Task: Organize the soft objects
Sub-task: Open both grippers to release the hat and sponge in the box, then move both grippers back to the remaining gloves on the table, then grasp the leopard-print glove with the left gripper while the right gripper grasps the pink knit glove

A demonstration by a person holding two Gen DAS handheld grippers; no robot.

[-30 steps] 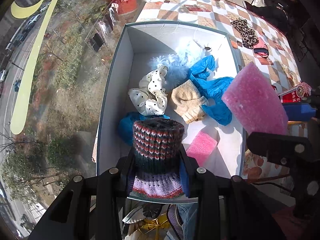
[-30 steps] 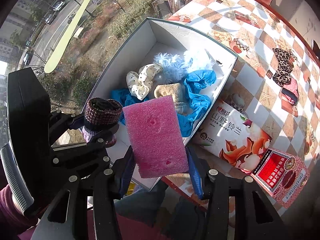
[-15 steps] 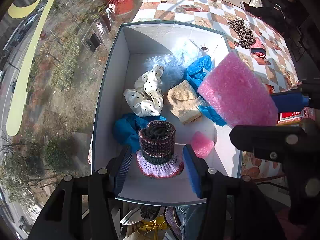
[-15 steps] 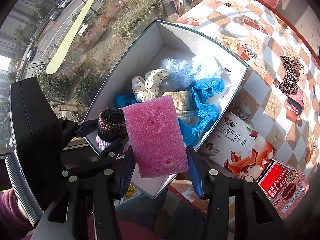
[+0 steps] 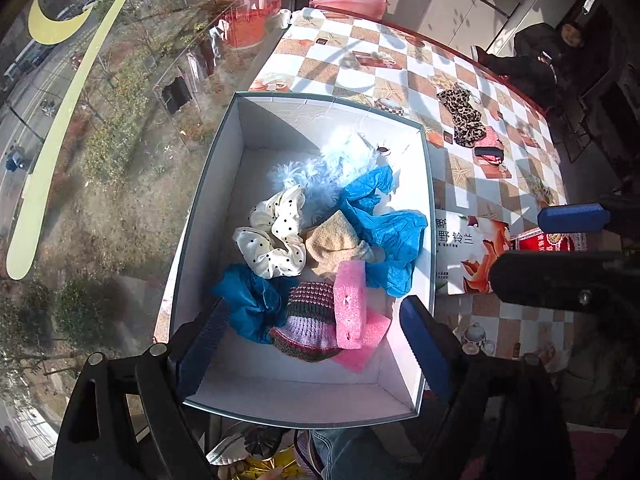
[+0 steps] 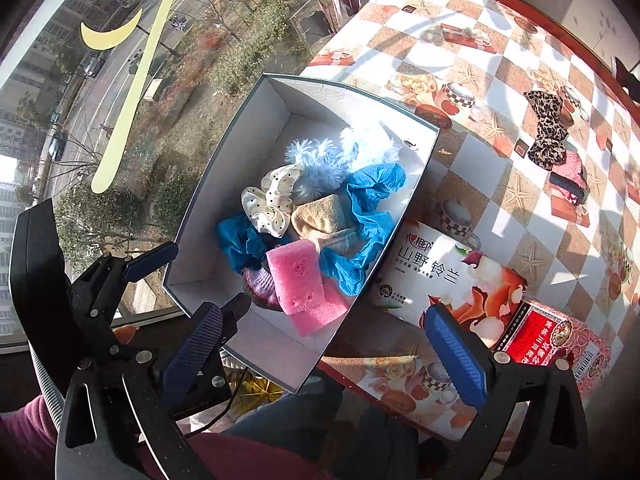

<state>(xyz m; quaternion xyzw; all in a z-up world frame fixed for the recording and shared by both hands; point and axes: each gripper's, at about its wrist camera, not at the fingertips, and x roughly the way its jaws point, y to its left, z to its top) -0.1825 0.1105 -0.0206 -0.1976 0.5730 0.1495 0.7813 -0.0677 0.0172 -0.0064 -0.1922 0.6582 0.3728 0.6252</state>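
1. Pink foam block (image 6: 295, 281) lies inside the box (image 6: 256, 120), tilted, leaning on the knit hat (image 5: 306, 322) and overlapping a second pink foam piece (image 6: 320, 312) beneath it.
2. Both grippers hang above the box's near end with nothing in them: the left gripper (image 5: 316, 328) has its jaws spread wide, and the right gripper (image 6: 324, 348) likewise has its jaws wide apart.
3. Other soft things fill the box: a dotted scrunchie (image 5: 272, 236), a tan sock (image 5: 334, 242), crumpled blue sheets (image 5: 386, 228), a darker blue cloth (image 5: 250, 300) and pale blue fluff (image 5: 320, 172) toward the far end.
4. On the checked tabletop (image 6: 480, 72), a flowered carton (image 6: 444, 280) sits just beside the box's right wall, with a red packet (image 6: 548, 340) next to it.
5. Farther off lies a leopard-print cloth (image 6: 548, 128); the small pink item by it is, perhaps, a pouch, too small to tell.
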